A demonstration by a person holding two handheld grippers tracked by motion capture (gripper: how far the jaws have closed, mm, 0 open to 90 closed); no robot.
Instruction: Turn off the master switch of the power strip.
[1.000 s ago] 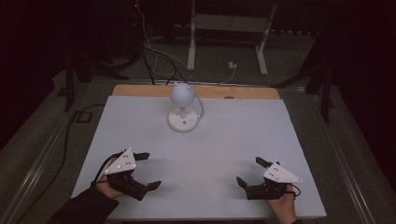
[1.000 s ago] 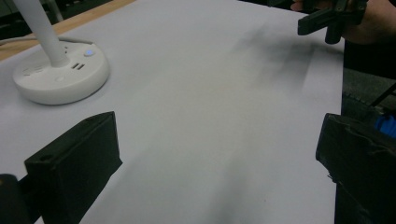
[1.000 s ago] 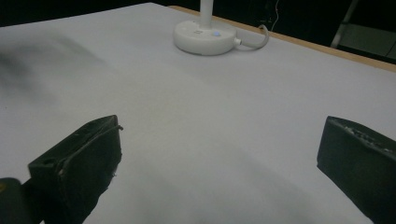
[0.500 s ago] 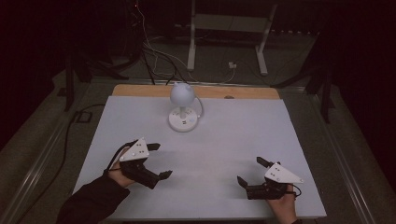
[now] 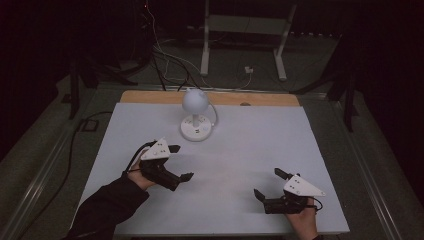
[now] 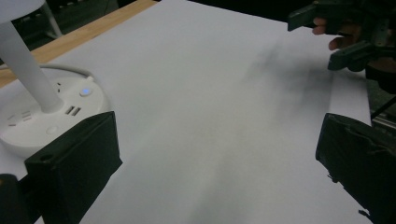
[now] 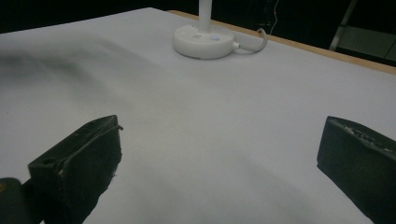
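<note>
1. Lower right of the high view: the right tool sits low over the white desk, jaws spread wide, holding nothing.
2. Left of centre: the left tool, also wide open and empty.
3. Upper centre: a white lamp stands on the desk, near its far edge.

The scene is dimly lit, and the surroundings beyond the table are lost in near blackness. The white tabletop is the brightest area, evenly and softly lit from above, with no glare. Faint, diffuse shadows are cast on it; a smudged grey one is seen in the left gripper view. The lamp is not seen to glow. Both gripper views are soft, with the near black jaws blurred and grainy.
</note>
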